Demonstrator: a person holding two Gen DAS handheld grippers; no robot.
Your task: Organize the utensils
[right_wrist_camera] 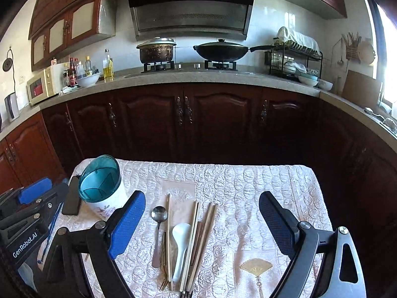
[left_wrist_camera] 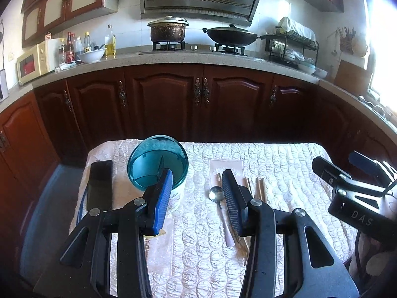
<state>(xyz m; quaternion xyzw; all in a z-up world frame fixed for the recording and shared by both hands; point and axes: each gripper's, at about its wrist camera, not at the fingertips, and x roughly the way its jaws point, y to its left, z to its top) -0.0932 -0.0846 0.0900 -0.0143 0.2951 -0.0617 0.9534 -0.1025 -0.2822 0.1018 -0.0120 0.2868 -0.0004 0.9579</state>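
Observation:
On the white quilted table cover [right_wrist_camera: 260,193] lie a metal spoon [right_wrist_camera: 158,226], a white ceramic spoon [right_wrist_camera: 180,243] and several wooden chopsticks [right_wrist_camera: 201,238], side by side. A utensil holder [right_wrist_camera: 104,188] with a teal divided insert stands at the left. My right gripper [right_wrist_camera: 202,213] hangs open above the utensils with nothing between its fingers. In the left wrist view my left gripper [left_wrist_camera: 197,188] is open and empty, above the gap between the utensil holder [left_wrist_camera: 158,166] and the metal spoon [left_wrist_camera: 218,206]; its right finger hides part of the chopsticks [left_wrist_camera: 259,186].
A black phone [left_wrist_camera: 99,185] lies left of the holder. Beyond the table's far edge stand dark wooden cabinets and a counter with a stove, pot [right_wrist_camera: 156,49], wok [right_wrist_camera: 220,49], dish rack [right_wrist_camera: 295,59] and bottles. The other gripper's body shows at each view's side.

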